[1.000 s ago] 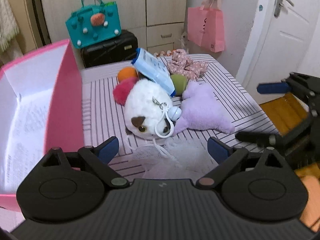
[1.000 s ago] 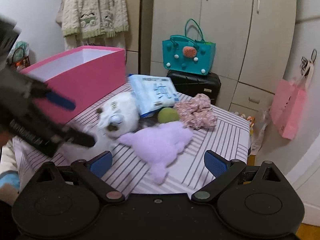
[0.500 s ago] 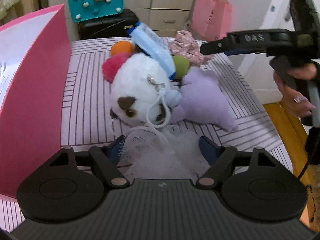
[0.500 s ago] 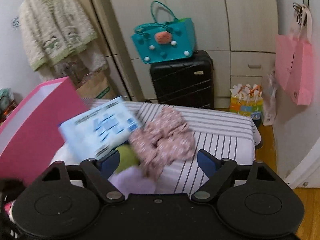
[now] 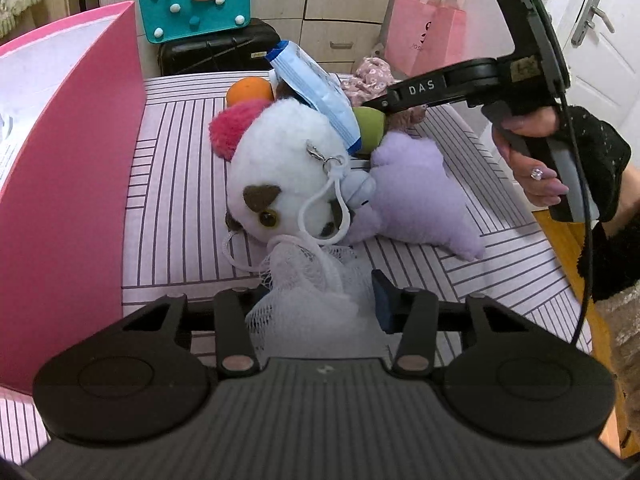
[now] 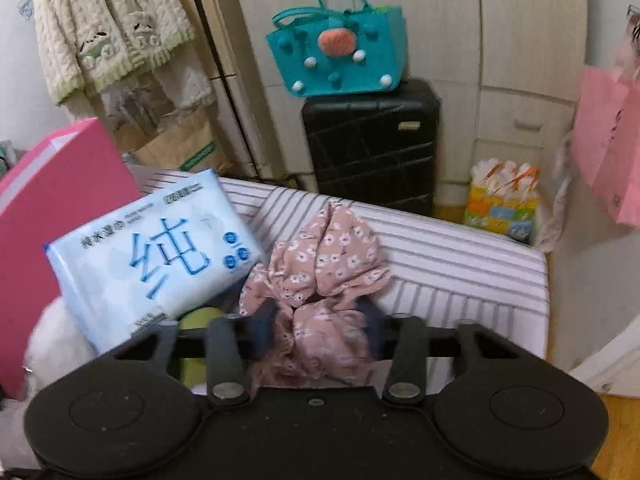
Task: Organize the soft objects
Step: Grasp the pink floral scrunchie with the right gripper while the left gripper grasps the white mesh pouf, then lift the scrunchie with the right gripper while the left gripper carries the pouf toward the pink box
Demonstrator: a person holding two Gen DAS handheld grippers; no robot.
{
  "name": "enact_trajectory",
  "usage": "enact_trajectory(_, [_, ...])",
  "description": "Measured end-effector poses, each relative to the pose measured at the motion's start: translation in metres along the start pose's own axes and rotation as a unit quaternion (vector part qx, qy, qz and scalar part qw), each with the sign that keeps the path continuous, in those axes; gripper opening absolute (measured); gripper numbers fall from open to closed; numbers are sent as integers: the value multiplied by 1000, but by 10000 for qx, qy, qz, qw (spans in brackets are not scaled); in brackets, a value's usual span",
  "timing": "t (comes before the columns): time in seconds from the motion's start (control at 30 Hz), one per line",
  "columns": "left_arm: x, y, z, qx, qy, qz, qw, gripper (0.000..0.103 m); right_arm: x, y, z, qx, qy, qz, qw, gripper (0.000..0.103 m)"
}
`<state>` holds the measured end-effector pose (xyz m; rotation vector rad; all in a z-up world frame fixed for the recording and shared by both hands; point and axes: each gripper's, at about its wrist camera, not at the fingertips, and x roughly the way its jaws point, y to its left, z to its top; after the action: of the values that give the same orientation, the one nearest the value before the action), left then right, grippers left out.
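Note:
On the striped table lies a white mesh pouf. My left gripper is closing on it, and the mesh fills the gap between its pads. Behind the pouf lie a white plush cat, a purple plush, a pack of wipes, an orange ball and a green ball. A hand holds my right gripper at the far side. Its jaws are closing on a pink floral cloth, bunched between the pads. The wipes lean just left of it.
An open pink box stands along the table's left side. Beyond the table are a black suitcase with a teal bag on top, a hanging pink paper bag and a white door. The right table edge drops to the floor.
Both pairs of jaws have narrowed from wide to gripping. The left gripper sank onto the mesh pouf. The right gripper swung across the table to the floral cloth at the far side.

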<state>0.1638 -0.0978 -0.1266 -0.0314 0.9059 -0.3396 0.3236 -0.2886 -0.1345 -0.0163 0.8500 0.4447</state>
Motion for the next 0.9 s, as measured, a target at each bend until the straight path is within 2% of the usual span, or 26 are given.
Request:
enact_trajectory(0.07, [0,1,0,-3,6,-3,10000,43,-3,1,-3,-44,-4,-2,10000,24])
enact_trajectory(0.17, [-2,1,0,35,2,-4,10000,43,-13,2,-8,-12,-87,-71,9999,19])
enact_trajectory(0.57, [-11,-4,-4,125,-124,8,9998,36,-56,-10,-22,16,-467,-721,9963,19])
enact_trajectory(0.77, [-15,-2,-2,23,0,-253,9997,34,-80,-4,-32,3,-489,-845,9952,19])
enact_trajectory(0.9, [-17,-3,-3,49,23,-200,9998,34,-102,5,-43,-32,-464,-825,9955,19])
